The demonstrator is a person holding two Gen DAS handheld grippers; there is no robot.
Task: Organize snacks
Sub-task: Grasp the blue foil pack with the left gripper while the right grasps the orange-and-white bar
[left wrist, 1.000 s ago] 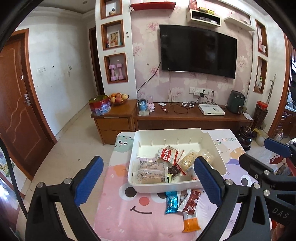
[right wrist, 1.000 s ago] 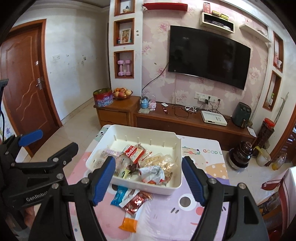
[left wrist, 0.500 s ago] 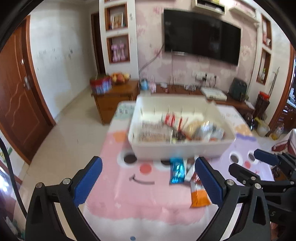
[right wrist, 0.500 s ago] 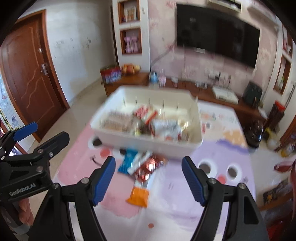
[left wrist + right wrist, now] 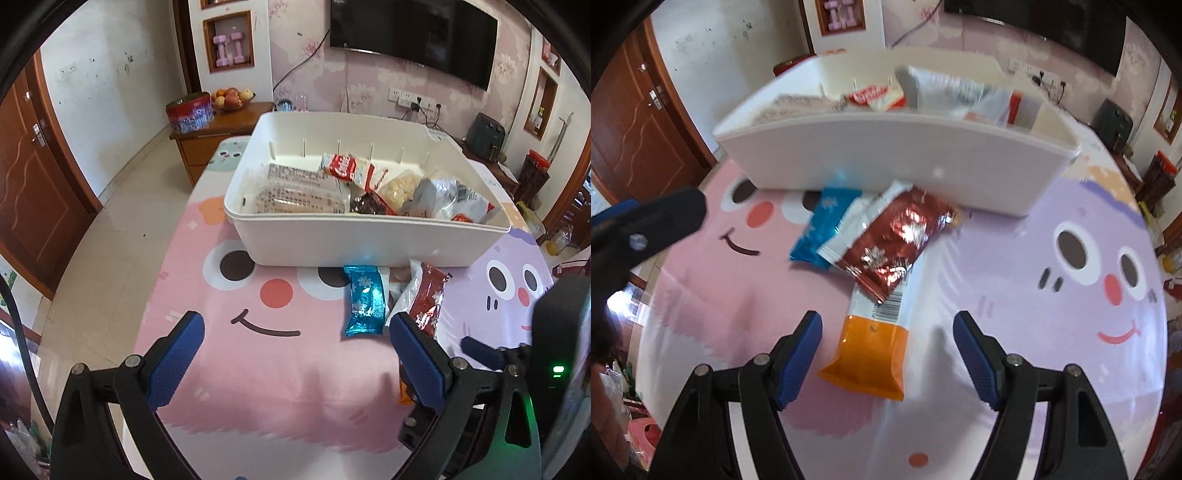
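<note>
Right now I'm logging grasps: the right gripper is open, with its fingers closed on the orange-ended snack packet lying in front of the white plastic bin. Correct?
Not quite. The right gripper is open, but holds nothing: in the right wrist view its blue pads stand apart on either side of the orange-ended snack packet, which lies on the cartoon tablecloth in front of the white plastic bin.

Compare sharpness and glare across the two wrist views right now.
Left wrist: mostly sharp, white bin and blue packet crisp, fisheye bending at edges. Right wrist: motion-blurred, bin contents smeared; glare on red foil packet; orange-ended packet clearer.
</note>
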